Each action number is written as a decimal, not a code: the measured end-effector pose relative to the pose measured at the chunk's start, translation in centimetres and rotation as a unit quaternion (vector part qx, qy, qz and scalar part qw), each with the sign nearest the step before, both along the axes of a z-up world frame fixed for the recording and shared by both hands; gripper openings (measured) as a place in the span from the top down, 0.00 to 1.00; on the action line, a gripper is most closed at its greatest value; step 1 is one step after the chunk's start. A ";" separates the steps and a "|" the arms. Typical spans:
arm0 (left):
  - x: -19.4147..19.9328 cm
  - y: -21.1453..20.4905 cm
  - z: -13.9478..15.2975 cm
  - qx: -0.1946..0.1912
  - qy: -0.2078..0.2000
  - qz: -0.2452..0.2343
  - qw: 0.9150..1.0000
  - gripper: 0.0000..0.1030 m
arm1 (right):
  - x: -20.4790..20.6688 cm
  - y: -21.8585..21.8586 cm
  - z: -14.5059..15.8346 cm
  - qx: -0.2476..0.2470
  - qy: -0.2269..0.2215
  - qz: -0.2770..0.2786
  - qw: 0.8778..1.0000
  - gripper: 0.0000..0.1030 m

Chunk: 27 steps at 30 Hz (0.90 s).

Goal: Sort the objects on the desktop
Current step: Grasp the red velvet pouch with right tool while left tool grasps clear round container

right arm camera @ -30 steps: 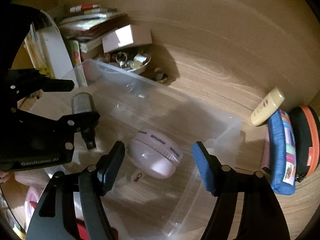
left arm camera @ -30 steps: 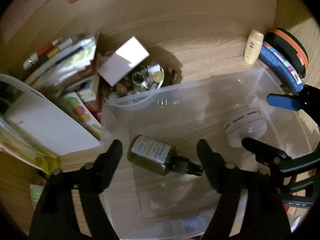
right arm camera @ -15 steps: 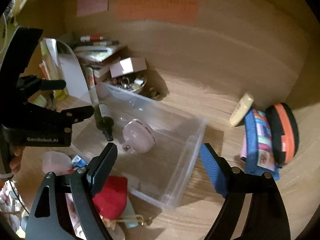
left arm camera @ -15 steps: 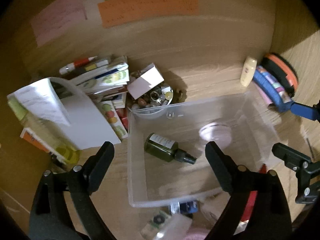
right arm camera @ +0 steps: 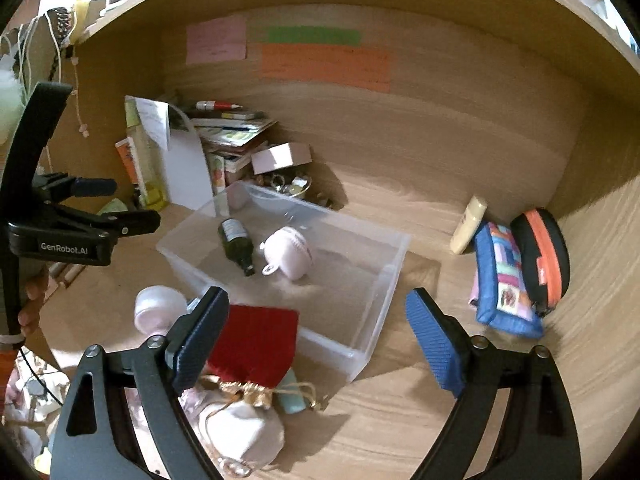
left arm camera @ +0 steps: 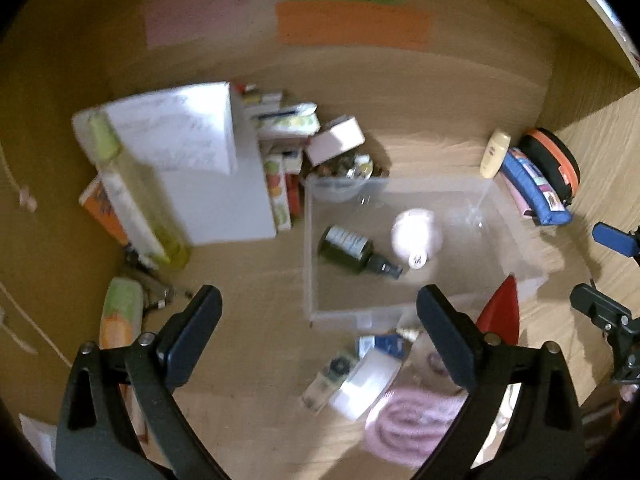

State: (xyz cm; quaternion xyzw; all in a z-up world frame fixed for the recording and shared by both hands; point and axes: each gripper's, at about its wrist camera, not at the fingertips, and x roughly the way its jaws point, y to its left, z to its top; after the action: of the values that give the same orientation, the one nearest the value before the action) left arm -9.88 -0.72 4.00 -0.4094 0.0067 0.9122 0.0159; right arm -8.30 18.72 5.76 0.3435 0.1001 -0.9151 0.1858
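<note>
A clear plastic bin (left arm camera: 308,240) (right arm camera: 388,276) stands on the wooden desk. Inside it lie a dark green spray bottle (left arm camera: 348,248) (right arm camera: 236,242) and a round pale pink device (left arm camera: 416,232) (right arm camera: 290,252), side by side. My left gripper (left arm camera: 319,300) (right arm camera: 124,204) hovers above and in front of the bin's left end, its jaws opening with nothing between them. My right gripper (right arm camera: 316,304) (left arm camera: 600,268), with blue pads, hangs over the bin's near right corner, its jaws also opening and empty.
A red pouch (right arm camera: 256,340), a white drawstring bag (right arm camera: 236,428), a pink jar (right arm camera: 156,308) and a pink towel (left arm camera: 412,420) crowd the bin's front. Books (right arm camera: 228,132) and a trinket bowl (right arm camera: 292,186) stand behind. A cream tube (right arm camera: 468,224), blue case (right arm camera: 500,276) and black-orange case (right arm camera: 540,252) lie right.
Both grippers drew back and up from the bin and their jaws widened. The green bottle and the pink device, earlier between the fingers, stay lying in the bin.
</note>
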 end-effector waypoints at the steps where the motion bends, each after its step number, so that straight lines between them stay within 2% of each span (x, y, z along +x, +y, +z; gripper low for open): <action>1: 0.4 -0.3 -0.3 0.006 -0.004 0.003 1.000 0.04 | 0.1 0.0 -0.4 -0.001 -0.006 0.000 1.000 0.14; 12: 2.7 -2.2 -4.7 0.054 -0.040 0.010 0.998 0.04 | 1.2 -1.4 -5.4 -0.025 -0.073 0.024 0.997 0.14; 15: 3.1 -1.9 -5.7 0.049 -0.042 0.001 0.998 0.04 | 0.8 -2.2 -7.0 -0.017 -0.093 0.031 0.995 0.14; 23: 3.6 -0.3 -7.7 0.024 -0.047 -0.029 0.998 0.04 | -0.2 -3.2 -8.8 -0.005 -0.090 0.040 0.995 0.14; 26: 3.4 0.1 -8.3 0.018 -0.049 -0.038 0.998 0.04 | -0.7 -3.1 -9.0 -0.035 -0.103 0.050 0.993 0.20; 27: 3.3 0.2 -8.4 0.017 -0.049 -0.040 0.998 0.04 | -0.8 -2.9 -9.0 -0.045 -0.107 0.055 0.992 0.27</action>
State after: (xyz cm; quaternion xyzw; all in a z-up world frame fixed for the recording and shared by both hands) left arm -6.61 -0.53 -4.41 -0.4530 0.0069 0.8895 0.0592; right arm -9.11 15.82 -3.24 0.4248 0.0569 -0.8650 0.2609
